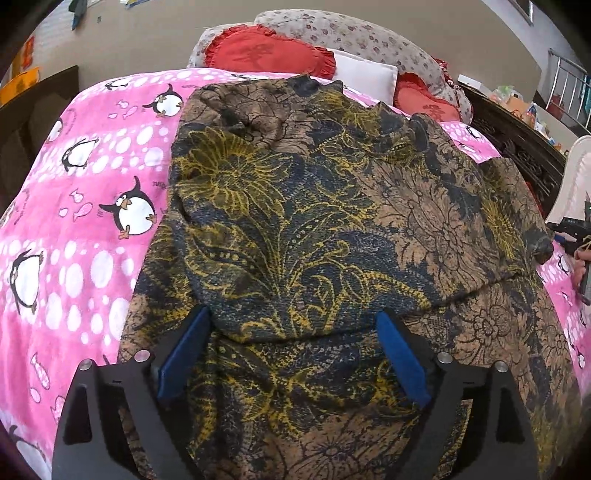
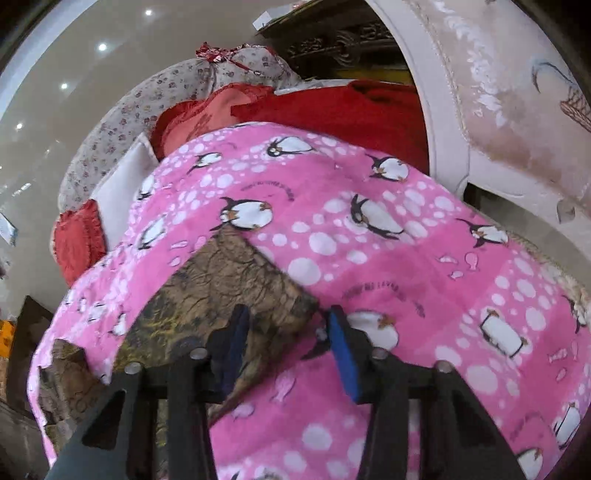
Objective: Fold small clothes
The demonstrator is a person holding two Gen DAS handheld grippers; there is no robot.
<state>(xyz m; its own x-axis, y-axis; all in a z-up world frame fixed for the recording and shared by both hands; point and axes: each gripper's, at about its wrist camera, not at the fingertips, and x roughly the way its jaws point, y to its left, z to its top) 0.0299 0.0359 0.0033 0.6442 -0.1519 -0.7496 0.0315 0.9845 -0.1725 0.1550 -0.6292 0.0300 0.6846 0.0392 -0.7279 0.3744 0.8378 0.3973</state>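
Left claw (image 1: 291, 332) spread wide, blue pads (image 1: 400, 360) either side of a fold edge in the floral garment (image 1: 295, 221), gripping nothing. The garment lies folded over on the pink penguin blanket (image 1: 85, 221) covering the bed; its near end runs out of frame. Right claw (image 2: 288, 332) also parted, over the garment's corner (image 2: 221, 280), and whether a pad touches cloth is hard to tell. Red cushions (image 1: 266, 51) and a floral pillow (image 1: 332, 29) sit at the far end, white upholstered furniture (image 2: 498, 92) alongside.

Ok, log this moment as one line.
left tool: open over floral garment | right tool: open at garment corner | surface: penguin blanket
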